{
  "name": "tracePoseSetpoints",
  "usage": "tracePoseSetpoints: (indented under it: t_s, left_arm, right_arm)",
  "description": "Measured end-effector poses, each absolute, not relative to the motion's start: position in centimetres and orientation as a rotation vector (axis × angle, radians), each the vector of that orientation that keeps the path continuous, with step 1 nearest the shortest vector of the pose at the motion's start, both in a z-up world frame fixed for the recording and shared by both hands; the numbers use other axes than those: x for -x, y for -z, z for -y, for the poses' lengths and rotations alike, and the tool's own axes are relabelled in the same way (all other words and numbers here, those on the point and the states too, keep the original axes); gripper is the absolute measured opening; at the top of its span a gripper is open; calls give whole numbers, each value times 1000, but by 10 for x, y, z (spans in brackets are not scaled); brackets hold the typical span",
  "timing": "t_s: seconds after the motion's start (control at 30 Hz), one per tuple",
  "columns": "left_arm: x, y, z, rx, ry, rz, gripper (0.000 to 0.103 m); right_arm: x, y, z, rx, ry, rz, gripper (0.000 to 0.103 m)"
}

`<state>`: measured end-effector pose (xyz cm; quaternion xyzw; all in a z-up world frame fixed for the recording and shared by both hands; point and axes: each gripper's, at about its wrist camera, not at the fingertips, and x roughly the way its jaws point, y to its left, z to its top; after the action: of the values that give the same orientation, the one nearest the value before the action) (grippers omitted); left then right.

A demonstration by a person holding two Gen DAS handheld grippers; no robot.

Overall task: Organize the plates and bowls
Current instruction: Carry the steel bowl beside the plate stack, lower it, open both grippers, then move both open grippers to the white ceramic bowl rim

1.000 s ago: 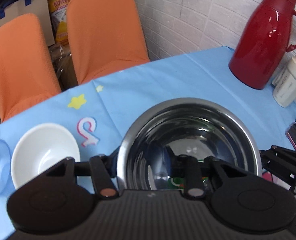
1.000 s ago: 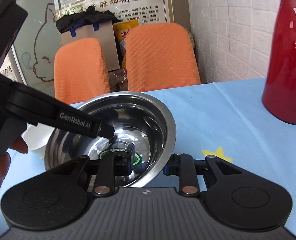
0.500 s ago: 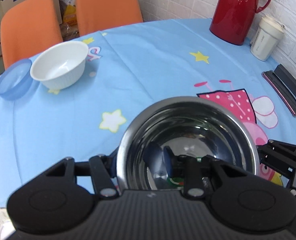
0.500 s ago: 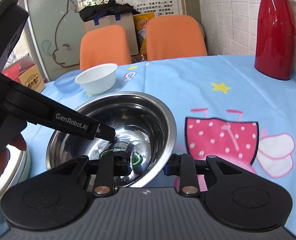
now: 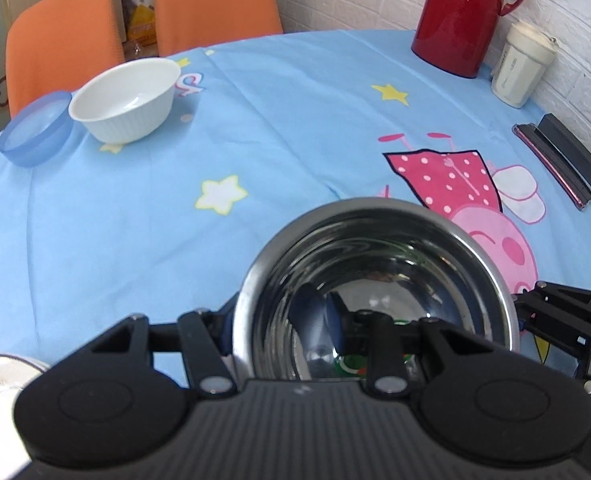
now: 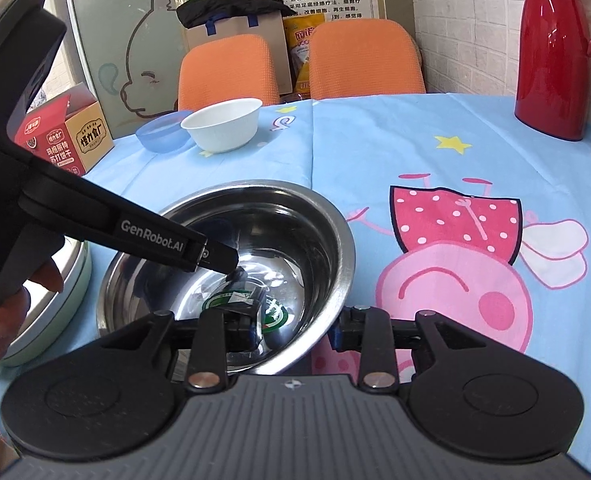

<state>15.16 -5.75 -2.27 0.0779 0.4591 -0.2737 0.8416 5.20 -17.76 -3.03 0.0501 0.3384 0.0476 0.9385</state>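
A large steel bowl (image 5: pixel 375 264) (image 6: pixel 295 216) is held by both grippers just above the blue tablecloth. My left gripper (image 5: pixel 287 332) is shut on its near rim, one finger inside and one outside. My right gripper (image 6: pixel 295 332) is shut on the opposite rim the same way. The left gripper's arm (image 6: pixel 143 232) reaches into the bowl in the right wrist view. A white bowl (image 5: pixel 125 100) (image 6: pixel 223 124) and a blue translucent dish (image 5: pixel 35 130) (image 6: pixel 161 132) sit side by side at the far left.
A red thermos (image 5: pixel 463 16) (image 6: pixel 555 48) and a white cup (image 5: pixel 521 66) stand by the brick wall. A phone on a stand (image 5: pixel 555 160) lies at the right. A pale green lidded container (image 6: pixel 51 312) sits left of the steel bowl. Two orange chairs (image 6: pixel 295 64) stand beyond the table.
Both grippers have carried the steel bowl back toward the near side of the table and lower. The white bowl and thermos now look farther away.
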Motion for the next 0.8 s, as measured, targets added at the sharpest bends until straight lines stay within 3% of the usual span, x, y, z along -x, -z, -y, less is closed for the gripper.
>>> tracePoseSetpoints:
  t_s: [0.23, 0.27, 0.3, 0.33, 0.67, 0.8]
  left_arm:
    - [-149, 27, 59, -164, 573, -938, 32]
    - [-148, 27, 59, -157, 577, -940, 46]
    - [-148, 27, 58, -149, 575, -936, 67]
    - [-147, 25, 57, -140, 569, -923, 71]
    - [-137, 1, 47, -141, 553, -809, 75]
    - [-138, -4, 39, -143, 546, -797, 76]
  right_arm:
    - [-49, 34, 180, -120, -117, -688, 62]
    - [-49, 34, 181, -126, -123, -688, 64]
    - [-48, 34, 182, -136, -129, -690, 65]
    - [-47, 34, 184, -149, -135, -693, 67]
    - [-31, 13, 215, -204, -80, -630, 103]
    - [-36, 2, 223, -190, -49, -594, 103]
